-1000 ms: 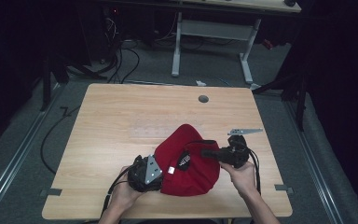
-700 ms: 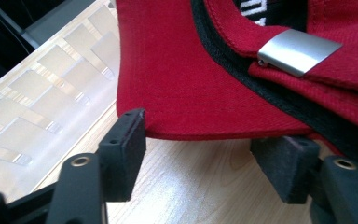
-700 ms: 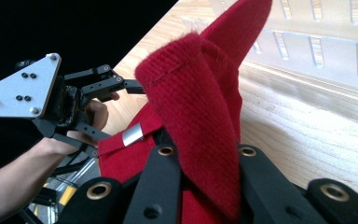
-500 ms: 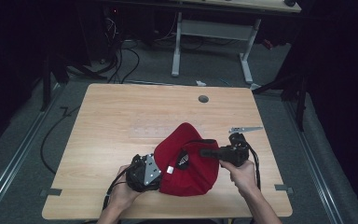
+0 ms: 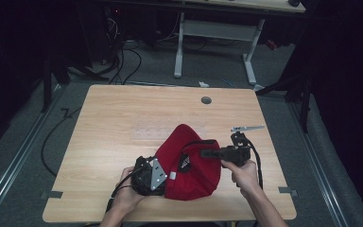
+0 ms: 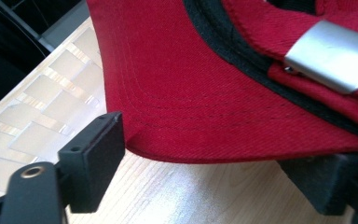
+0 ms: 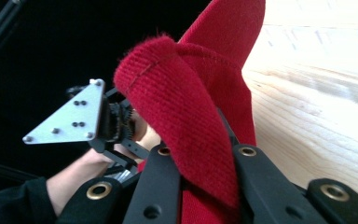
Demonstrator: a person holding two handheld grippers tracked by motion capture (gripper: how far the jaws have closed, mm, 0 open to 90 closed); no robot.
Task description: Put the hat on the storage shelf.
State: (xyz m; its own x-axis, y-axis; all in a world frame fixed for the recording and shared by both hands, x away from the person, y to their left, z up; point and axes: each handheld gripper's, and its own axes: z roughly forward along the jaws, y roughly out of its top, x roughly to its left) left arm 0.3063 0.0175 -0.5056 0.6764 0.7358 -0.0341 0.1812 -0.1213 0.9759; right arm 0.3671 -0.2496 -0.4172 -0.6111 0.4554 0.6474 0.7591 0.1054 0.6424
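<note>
Dark floor with loose cables surrounds one wooden desk (image 5: 123, 142), and a second, pale-legged table stands beyond its far edge. On the desk lies one red cap (image 5: 189, 163), near the front edge and a little right of centre; its brim edge shows stitched rows in the left gripper view, with one silver buckle (image 6: 333, 56) on its strap. Two tongs work at it. The left tongs (image 5: 149, 176), held by the left hand (image 5: 125, 196), sit against the cap's front-left side; their jaws stand wide, one either side of the brim edge, not closed on it. The right tongs (image 5: 208, 153), held by the right hand (image 5: 243, 172), reach in from the cap's right side and are pinched narrow on a fold of the red fabric, which rises between the jaws in the right gripper view. One small metal bracket (image 5: 248, 127) lies near the right edge, apart from the cap. One round grommet hole (image 5: 206, 100) sits near the far edge. Most of the left half and far half of the desk is bare wood.
</note>
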